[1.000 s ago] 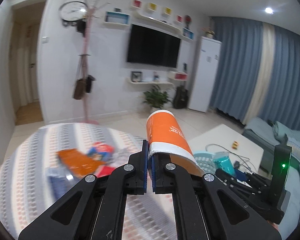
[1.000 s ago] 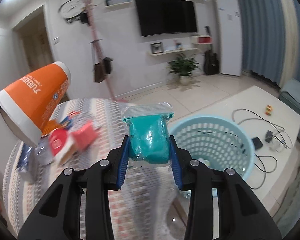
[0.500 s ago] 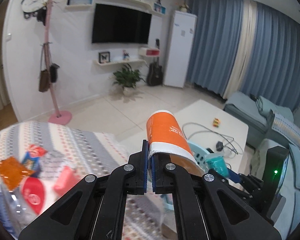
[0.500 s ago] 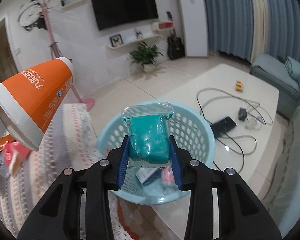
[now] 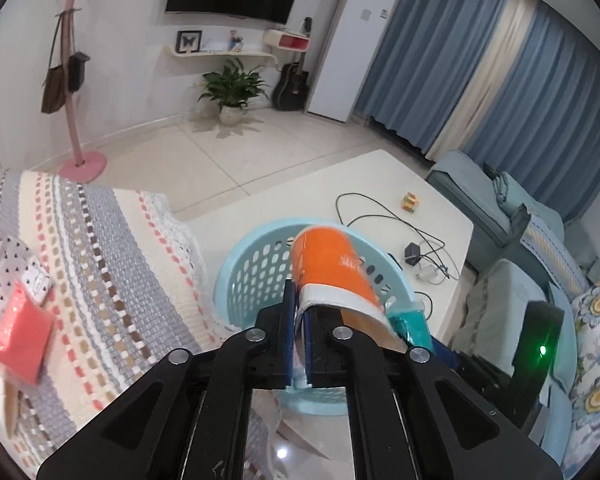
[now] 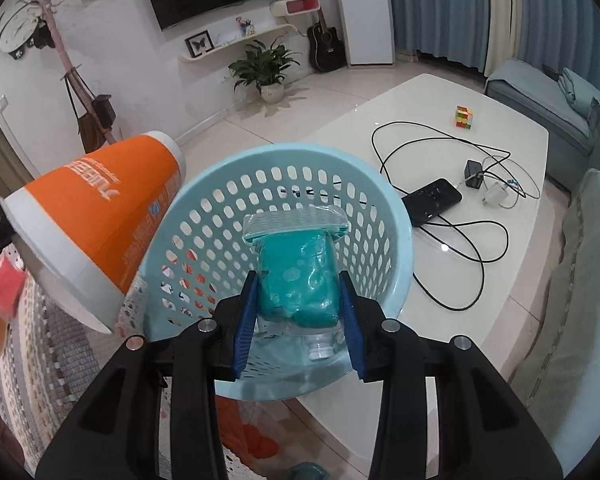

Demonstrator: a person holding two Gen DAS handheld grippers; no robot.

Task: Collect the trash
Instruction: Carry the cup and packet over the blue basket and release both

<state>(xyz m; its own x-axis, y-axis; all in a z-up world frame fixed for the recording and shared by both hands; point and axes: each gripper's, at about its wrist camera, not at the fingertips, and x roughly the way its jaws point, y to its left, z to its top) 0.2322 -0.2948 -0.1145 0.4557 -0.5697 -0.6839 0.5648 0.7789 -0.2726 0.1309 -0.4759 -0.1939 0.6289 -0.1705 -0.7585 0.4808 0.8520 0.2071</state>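
Orange-and-white cup [image 5: 332, 268]; teal packet [image 6: 298, 280]; pale-blue perforated basket [image 6: 204, 216].

Right gripper [image 6: 296, 320] clamps a teal plastic packet [image 6: 298, 276] above a light blue perforated basket [image 6: 236, 188]. An orange paper cup [image 6: 100, 216] tilts at the basket's left rim.

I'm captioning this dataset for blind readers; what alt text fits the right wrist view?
The right gripper grips a teal packet above a light blue basket on a white table. At left, an orange paper cup hangs tilted by the basket's rim.
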